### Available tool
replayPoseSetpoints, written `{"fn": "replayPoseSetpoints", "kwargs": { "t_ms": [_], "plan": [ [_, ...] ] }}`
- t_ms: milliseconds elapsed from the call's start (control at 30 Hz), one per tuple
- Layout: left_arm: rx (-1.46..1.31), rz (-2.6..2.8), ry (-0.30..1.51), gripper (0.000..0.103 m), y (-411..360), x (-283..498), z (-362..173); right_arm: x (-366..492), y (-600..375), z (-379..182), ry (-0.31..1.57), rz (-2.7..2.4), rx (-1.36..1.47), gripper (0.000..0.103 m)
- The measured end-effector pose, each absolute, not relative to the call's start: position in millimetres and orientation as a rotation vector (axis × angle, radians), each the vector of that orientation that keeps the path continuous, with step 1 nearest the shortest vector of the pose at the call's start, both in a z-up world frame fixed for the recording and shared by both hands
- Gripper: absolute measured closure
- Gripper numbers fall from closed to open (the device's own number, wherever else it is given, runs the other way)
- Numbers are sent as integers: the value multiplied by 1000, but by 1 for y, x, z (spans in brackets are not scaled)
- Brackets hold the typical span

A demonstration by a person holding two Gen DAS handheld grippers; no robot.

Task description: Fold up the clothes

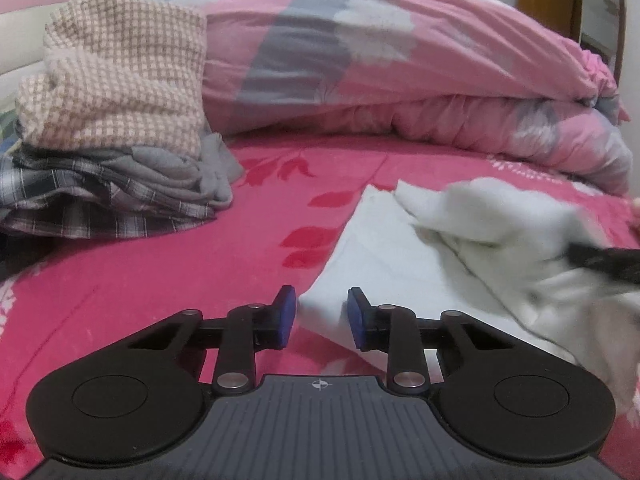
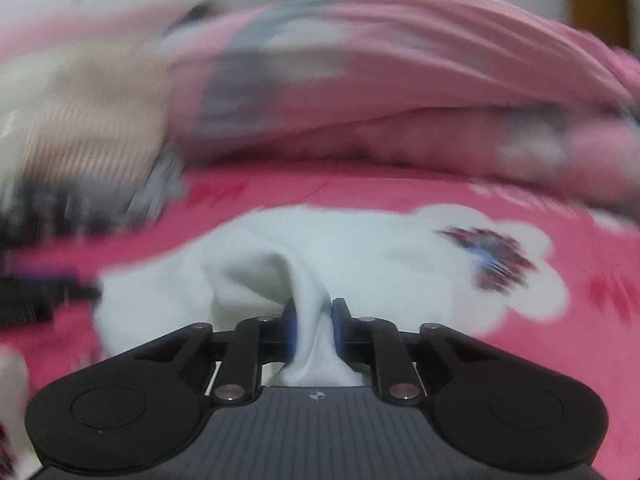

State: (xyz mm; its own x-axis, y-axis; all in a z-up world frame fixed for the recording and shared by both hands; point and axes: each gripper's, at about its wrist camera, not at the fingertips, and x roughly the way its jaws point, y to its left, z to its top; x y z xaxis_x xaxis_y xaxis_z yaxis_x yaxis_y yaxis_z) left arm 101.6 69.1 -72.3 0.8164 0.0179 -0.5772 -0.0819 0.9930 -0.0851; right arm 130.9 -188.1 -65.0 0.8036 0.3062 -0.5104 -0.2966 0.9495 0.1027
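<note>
Garment (image 1: 384, 248): white, lying on the bed (image 1: 168, 280), right of the clothes pile (image 1: 116, 160).
Right claw (image 2: 314, 328): pinched on a bunched fold, likely to lift that edge for folding.
Left claw (image 1: 321, 318): narrow, pads astride the near corner, not visibly pressing it.
Long axis: roughly from the near corner up and rightward; right part blurred.

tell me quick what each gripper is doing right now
Left gripper: open, a corner of the white garment between its pads, not pinched.
Right gripper: shut on the white garment.
</note>
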Motion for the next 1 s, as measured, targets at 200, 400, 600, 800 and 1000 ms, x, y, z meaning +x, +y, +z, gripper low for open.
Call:
{"fn": "replayPoseSetpoints", "kwargs": {
  "t_ms": [200, 400, 600, 800, 1000],
  "plan": [
    [-82, 60, 625, 77, 65, 99, -74, 102, -296, -63, 547, 79, 334, 91],
    [-56, 79, 635, 76, 61, 95, -71, 69, -371, -106, 623, -47, 617, 93],
    [-42, 95, 621, 74, 62, 93, -67, 38, -396, -87, 546, -150, 615, 88],
    [-59, 74, 607, 66, 56, 95, -67, 43, -380, -50, 476, -114, 458, 77],
    [-22, 24, 577, 57, 46, 91, -66, 94, -288, -38, 521, 192, 230, 46]
  ]
}}
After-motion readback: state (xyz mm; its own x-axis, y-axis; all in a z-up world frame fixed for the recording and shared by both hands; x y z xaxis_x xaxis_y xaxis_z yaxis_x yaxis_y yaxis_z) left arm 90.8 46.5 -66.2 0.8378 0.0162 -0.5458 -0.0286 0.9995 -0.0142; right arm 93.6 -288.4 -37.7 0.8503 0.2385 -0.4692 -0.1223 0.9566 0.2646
